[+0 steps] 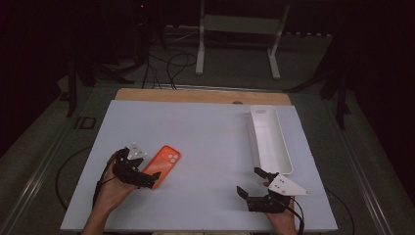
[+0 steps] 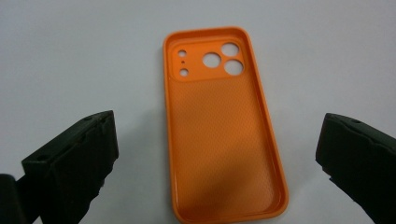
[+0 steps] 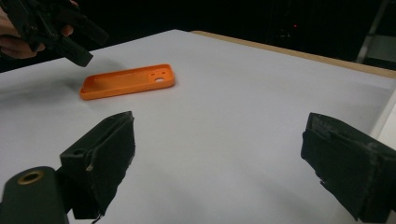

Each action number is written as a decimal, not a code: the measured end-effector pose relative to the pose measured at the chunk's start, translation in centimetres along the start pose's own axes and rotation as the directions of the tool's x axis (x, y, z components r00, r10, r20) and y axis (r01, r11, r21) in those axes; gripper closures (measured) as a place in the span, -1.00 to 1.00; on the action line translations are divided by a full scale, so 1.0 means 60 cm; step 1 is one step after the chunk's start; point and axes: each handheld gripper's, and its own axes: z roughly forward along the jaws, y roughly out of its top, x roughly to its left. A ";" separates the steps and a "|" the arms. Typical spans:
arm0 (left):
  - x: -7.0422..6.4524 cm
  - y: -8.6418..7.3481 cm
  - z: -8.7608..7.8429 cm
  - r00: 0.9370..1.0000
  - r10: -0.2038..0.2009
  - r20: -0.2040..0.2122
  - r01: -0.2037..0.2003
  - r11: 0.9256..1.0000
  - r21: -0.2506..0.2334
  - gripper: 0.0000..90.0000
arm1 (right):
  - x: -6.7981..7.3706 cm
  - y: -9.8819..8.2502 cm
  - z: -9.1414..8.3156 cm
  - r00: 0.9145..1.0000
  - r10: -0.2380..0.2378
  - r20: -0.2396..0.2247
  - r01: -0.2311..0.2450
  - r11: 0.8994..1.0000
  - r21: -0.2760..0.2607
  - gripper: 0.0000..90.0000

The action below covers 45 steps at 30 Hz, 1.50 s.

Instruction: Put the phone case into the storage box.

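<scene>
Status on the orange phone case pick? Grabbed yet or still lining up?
Nothing done yet: the orange phone case lies flat on the white table, open side up. In hand: the left gripper is open at its near end, jaws on either side. Left: close and lift. The right gripper is open near the white tray.

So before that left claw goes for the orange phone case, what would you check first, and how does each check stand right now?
1. Left claw open wide enough: ok, its jaws stand apart on either side of the orange phone case.
2. Case lined up between the jaws: ok.
3. Case lying flat, open side up: ok.
4. Case free of other things on the table: ok.
5. Right claw out of the way: ok, open near the white tray.
6. Claw low enough to close on the case edges: cannot tell.
</scene>
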 end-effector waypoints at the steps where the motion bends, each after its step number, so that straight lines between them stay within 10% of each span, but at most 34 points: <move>1: -0.001 0.000 0.001 1.000 -0.003 0.001 0.003 1.000 0.005 -1.00 | 0.000 0.000 0.000 1.000 -0.002 -0.001 0.002 1.000 0.000 -0.78; 45: -0.008 -0.022 0.060 1.000 -0.005 0.015 0.003 0.992 0.128 -1.00 | 0.000 -0.001 0.001 1.000 -0.005 0.000 0.005 1.000 0.003 -0.78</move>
